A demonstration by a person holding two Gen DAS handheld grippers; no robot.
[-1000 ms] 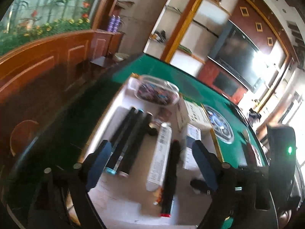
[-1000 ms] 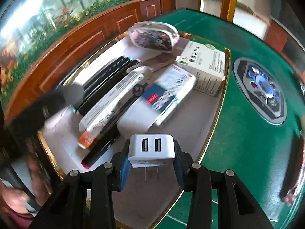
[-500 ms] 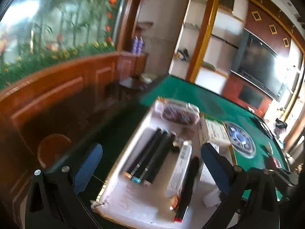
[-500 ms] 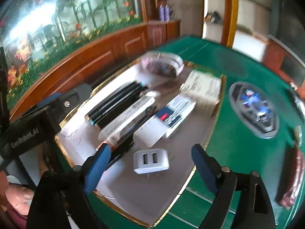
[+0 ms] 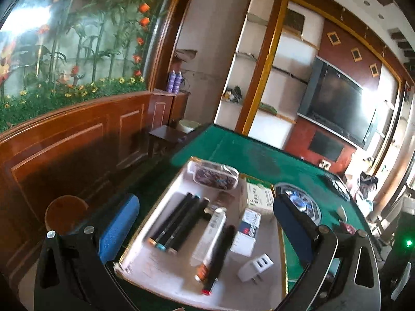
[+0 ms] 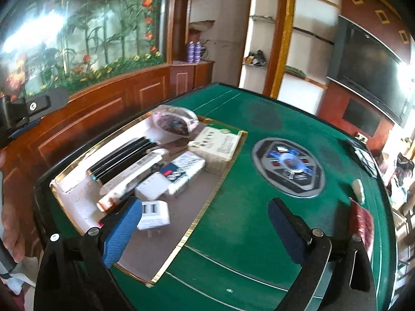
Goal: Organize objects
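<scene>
Both tongs stand wide — left tongs (image 5: 205, 223) and right tongs (image 6: 205, 226), whose jaws have just been opening, empty. The white charger (image 6: 153, 215) lies on the gold-edged tray (image 6: 199, 216) on the green tabletop (image 6: 241, 230) — near the long boxes and black markers (image 5: 179, 223).

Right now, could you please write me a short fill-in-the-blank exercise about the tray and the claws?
1. The white charger lies on the ____, held by no claw.
2. The right claw is ____, and its jaws have just been opening.
3. Three black markers lie side by ____.
4. The table under the tray is ____ in colour.

Missing words: tray; open; side; green
</scene>
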